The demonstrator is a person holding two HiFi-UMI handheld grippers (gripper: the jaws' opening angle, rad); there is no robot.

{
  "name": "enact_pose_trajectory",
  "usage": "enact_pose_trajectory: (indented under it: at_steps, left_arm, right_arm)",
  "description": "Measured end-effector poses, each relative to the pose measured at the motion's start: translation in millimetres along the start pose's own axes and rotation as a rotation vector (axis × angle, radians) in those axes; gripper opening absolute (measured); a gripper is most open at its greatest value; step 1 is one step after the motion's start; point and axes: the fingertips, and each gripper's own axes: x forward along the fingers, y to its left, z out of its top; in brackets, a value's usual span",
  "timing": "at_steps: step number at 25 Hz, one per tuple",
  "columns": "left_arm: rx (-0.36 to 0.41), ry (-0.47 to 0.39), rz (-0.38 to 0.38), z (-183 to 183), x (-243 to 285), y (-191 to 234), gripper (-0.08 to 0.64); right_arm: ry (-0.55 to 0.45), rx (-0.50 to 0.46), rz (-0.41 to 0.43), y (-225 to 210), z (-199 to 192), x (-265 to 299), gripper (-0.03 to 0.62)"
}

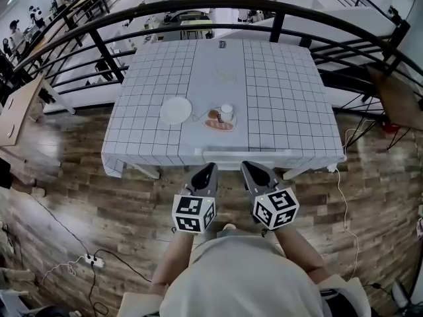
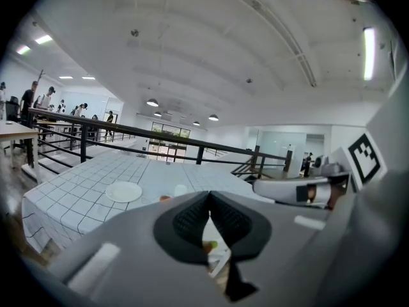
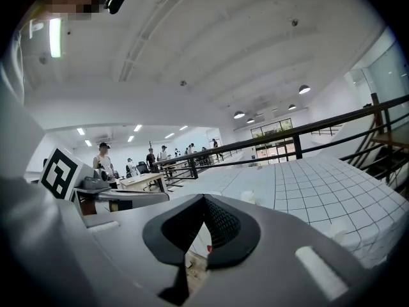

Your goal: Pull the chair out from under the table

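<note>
The chair is pushed under the table; in the head view only the white top rail of its back (image 1: 248,156) shows, along the near edge of the grid-patterned tablecloth (image 1: 284,98). My left gripper (image 1: 210,168) and right gripper (image 1: 246,166) sit side by side just short of that rail, pointing at it. Both are shut with nothing between the jaws. In the left gripper view the black pads of the left gripper (image 2: 209,198) meet, and the table top lies beyond. The right gripper view shows the right gripper (image 3: 204,201) closed the same way. The seat and legs are hidden.
On the table stand a white plate (image 1: 176,109) and a dish with food and a small cup (image 1: 220,119). A black railing (image 1: 218,5) curves behind the table. A power strip (image 1: 92,261) and a white cable (image 1: 344,203) lie on the wooden floor. A wooden table (image 1: 16,111) stands at the left.
</note>
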Motion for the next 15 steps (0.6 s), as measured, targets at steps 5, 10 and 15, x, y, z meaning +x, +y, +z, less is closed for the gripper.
enact_pose_trajectory:
  at_steps: [5, 10, 15]
  left_arm:
    - [-0.007, 0.018, -0.022, -6, 10, -4, 0.009]
    - [0.003, 0.05, -0.037, -15, 20, -5, 0.009]
    - [0.018, 0.069, -0.056, -20, 30, -7, 0.009]
  right_arm:
    - [0.021, -0.021, -0.024, -12, -5, -1, -0.002]
    - [0.049, -0.037, -0.045, -27, -14, -6, -0.002]
    - [0.06, -0.037, -0.067, -39, -19, -8, -0.002]
